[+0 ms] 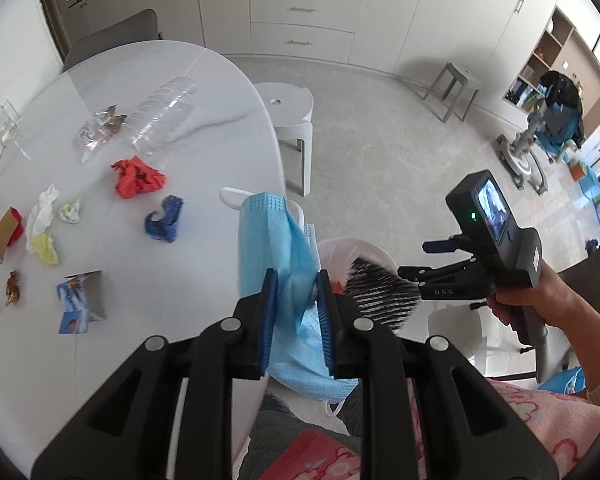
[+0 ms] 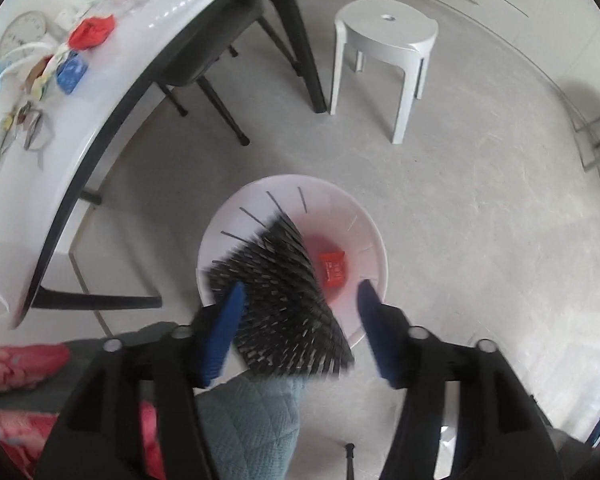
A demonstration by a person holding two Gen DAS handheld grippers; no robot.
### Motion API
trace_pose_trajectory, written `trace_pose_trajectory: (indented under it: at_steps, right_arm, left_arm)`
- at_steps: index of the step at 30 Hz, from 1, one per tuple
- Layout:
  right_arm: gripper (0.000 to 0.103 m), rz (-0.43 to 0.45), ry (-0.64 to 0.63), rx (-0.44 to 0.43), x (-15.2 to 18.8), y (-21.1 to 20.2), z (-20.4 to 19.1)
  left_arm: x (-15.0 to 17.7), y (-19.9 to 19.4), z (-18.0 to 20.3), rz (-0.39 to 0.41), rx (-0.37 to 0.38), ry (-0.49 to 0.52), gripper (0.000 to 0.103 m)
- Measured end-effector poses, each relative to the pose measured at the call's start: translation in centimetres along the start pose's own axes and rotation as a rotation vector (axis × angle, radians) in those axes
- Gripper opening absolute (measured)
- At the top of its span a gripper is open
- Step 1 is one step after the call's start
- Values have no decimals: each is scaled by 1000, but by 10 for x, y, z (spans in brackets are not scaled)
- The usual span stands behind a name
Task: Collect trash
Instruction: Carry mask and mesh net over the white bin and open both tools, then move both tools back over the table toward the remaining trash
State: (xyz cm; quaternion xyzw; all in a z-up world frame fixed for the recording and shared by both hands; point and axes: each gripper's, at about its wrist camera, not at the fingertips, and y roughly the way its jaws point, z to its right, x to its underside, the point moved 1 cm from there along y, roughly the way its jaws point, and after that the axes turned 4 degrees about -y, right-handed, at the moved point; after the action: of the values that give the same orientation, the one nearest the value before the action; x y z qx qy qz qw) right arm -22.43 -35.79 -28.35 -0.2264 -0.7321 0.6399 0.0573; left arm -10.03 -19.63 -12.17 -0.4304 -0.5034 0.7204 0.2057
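My left gripper (image 1: pixel 297 312) is shut on a light blue face mask (image 1: pixel 268 240) and holds it over the table's near edge, beside a white bin (image 1: pixel 340 252). My right gripper (image 2: pixel 300 320) is open above that white bin (image 2: pixel 364 224). A black-and-white patterned wrapper (image 2: pixel 284 304) falls free between its open fingers over the bin; it also shows in the left wrist view (image 1: pixel 380 292). An orange packet (image 2: pixel 333 269) lies inside the bin. On the white table (image 1: pixel 204 168) lie red crumpled trash (image 1: pixel 138 178), a blue scrap (image 1: pixel 165 220), a clear plastic bottle (image 1: pixel 164 114) and several paper scraps.
A white stool (image 2: pixel 384 32) stands on the floor beyond the bin. A grey chair (image 2: pixel 208 60) is tucked under the table. A printed carton piece (image 1: pixel 80 300) lies near the table's front. Cabinets line the far wall.
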Motion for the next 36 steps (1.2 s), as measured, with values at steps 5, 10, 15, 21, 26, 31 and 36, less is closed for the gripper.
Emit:
trace_pose_trajectory:
  at_steps: [5,10,15,21,26,31,36]
  right_arm:
    - [82,45,9,28,3,-29,12]
    - [86,82,10,53,1,-51,26]
    - [88,122,28,74,-6,-69,38]
    - [89,155,64,87,-7,-86,48]
    - [89,168,88,92,-7,-92,51]
    - [89,174,86,102,-7,-95,45]
    - [96,175,76,121,-10,-98,33]
  left_arm:
    - [-4,9,22,-18,14,26,20]
    - [-7,18,44,-27,43,61,20]
    - [-9,24,68,-43,75,117,49]
    - [-6,19,83,-25,64,184,92]
    - [-2,16,78,-22,45,183,93]
    - [-2,11,68,-9,35,170,93]
    - [0,6,54,-4,20,142,95]
